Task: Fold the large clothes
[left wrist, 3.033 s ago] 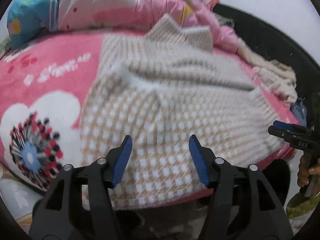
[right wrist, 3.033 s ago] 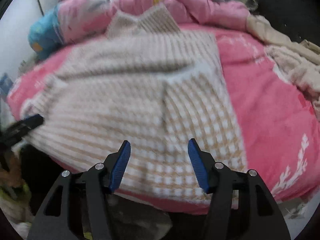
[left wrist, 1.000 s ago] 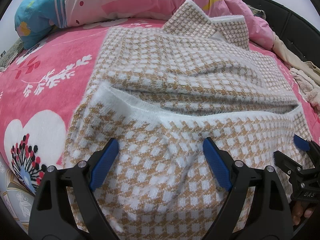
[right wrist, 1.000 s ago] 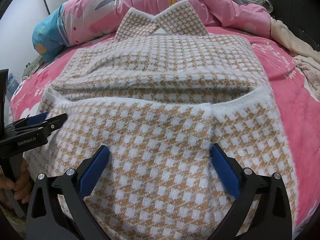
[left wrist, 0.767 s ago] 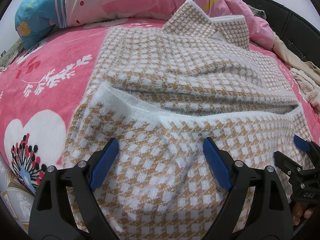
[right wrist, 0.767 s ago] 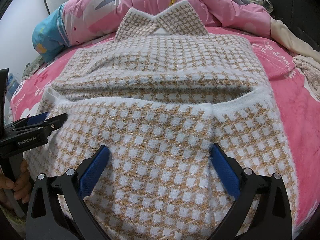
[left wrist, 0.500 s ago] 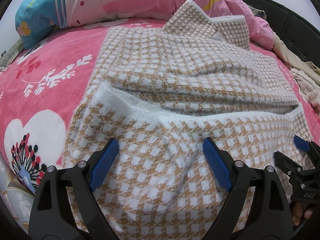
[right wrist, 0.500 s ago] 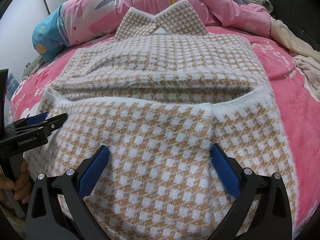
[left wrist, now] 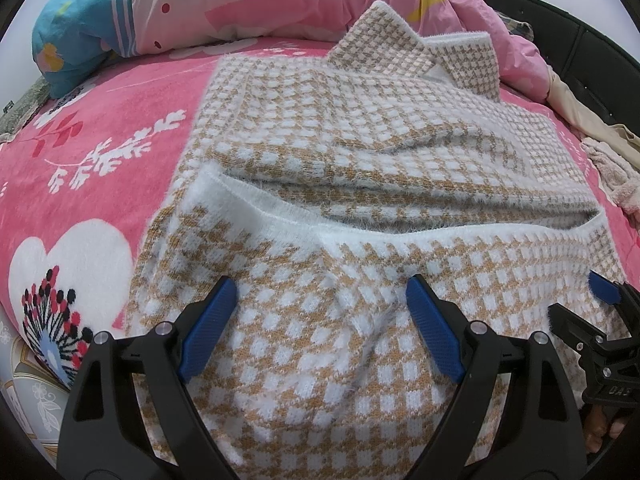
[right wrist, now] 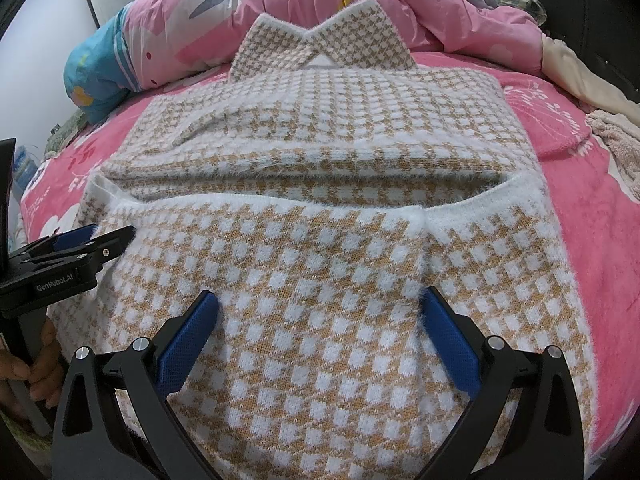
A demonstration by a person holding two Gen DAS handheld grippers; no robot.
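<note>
Left gripper (left wrist: pixel 320 320): fingers standing wide, gripping nothing, hovering over the near hem. Houndstooth sweater (right wrist: pixel 320 184): lying on the pink bed (right wrist: pixel 592 216), long axis running straight ahead of both fingertips toward the collar (right wrist: pixel 324 44). Right gripper (right wrist: pixel 320 332): likewise spreading wide; neither appearing nearer.

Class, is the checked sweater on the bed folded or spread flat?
Folded. The sweater's hem lies doubled up over the body, short of the collar; sleeves are tucked across.
</note>
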